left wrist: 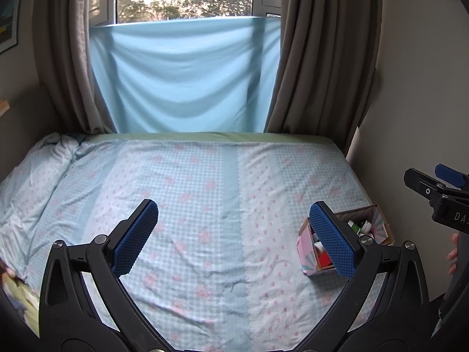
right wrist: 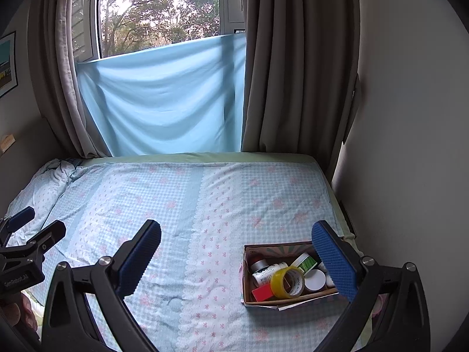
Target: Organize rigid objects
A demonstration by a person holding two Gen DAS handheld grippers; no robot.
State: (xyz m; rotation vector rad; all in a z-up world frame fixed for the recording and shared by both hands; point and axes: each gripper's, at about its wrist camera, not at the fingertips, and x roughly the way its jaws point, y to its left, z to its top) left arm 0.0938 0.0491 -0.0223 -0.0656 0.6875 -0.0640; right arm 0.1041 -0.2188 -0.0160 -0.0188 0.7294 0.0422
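Bed with light-blue checked, pink-flowered sheet point(right wrist: 181, 205) fills the room, pale-green mattress edge at far side. Behind it a window point(right wrist: 159, 11) showing trees, daylight, sky-blue cloth point(right wrist: 161, 99) hung across lower half, grey-brown curtains point(right wrist: 296, 67) either side. Plain off-white walls point(right wrist: 410, 135).

An open cardboard box point(right wrist: 249, 278) on the bed's right side holds tape point(right wrist: 287, 282), jars and bottles, jumbled.

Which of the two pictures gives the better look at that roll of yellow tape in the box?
The right wrist view: the yellow tape roll lies in plain sight in the open box. In the left wrist view, the left gripper's finger covers most of the box; no tape shows.
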